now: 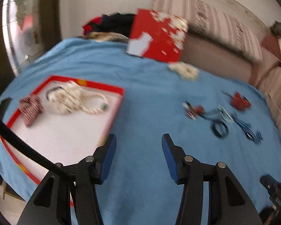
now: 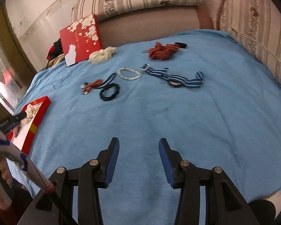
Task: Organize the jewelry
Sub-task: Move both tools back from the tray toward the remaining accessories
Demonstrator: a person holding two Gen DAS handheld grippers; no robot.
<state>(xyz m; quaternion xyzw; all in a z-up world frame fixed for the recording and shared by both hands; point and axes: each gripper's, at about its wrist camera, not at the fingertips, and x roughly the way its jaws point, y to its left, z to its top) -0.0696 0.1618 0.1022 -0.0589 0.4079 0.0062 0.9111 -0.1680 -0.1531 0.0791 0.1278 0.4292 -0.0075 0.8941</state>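
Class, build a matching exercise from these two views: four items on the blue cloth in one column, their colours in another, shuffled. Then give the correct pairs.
Column one:
1. bow hair clip
2. bead bracelet
3. hair tie
4. striped strap

Column two:
A. white
B. dark navy
C. red with white dots
D. blue and white

Pairs: 1-C, 2-A, 3-B, 4-D

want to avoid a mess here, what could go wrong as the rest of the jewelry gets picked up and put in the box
1. The dark hair tie lies against the red beaded piece and its cord; grabbing one may drag the other.
2. The red box already holds a cream necklace, so added pieces could tangle.
3. The box sits near the blue cloth edge; a nudge might tip it off.
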